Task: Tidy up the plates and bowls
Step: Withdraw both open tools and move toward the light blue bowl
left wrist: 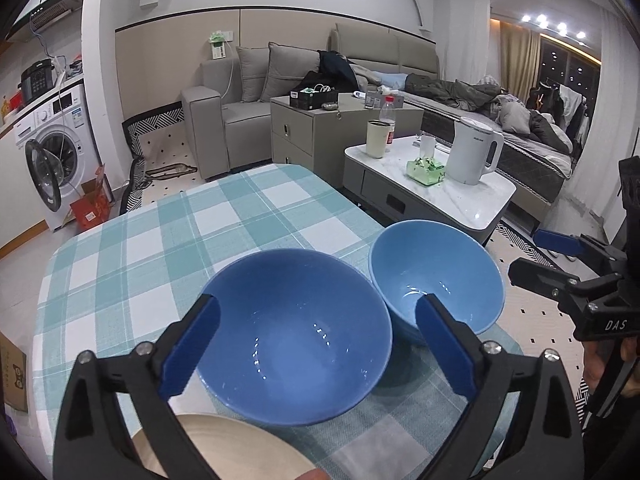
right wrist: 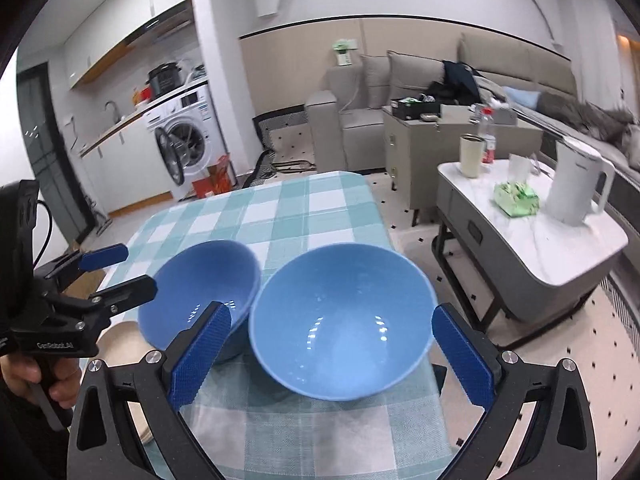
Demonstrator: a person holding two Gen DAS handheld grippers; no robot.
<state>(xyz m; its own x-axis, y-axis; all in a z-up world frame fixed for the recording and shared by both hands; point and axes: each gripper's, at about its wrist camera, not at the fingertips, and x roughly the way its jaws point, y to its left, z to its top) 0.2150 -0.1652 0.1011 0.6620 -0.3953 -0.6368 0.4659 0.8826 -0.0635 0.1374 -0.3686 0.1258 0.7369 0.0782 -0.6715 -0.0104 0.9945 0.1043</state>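
Currently two blue bowls sit side by side on the checked desk (left wrist: 132, 248). Left gripper (left wrist: 316, 344) gapes empty over the darker bowl (left wrist: 294, 336); right gripper (right wrist: 332, 356) gapes empty over the lighter bowl (right wrist: 344, 324). Beige plate (left wrist: 216, 440) lies nearest, below the left gripper.

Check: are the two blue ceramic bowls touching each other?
Cannot tell. In the right wrist view the darker blue bowl and lighter blue bowl overlap, hiding any gap.
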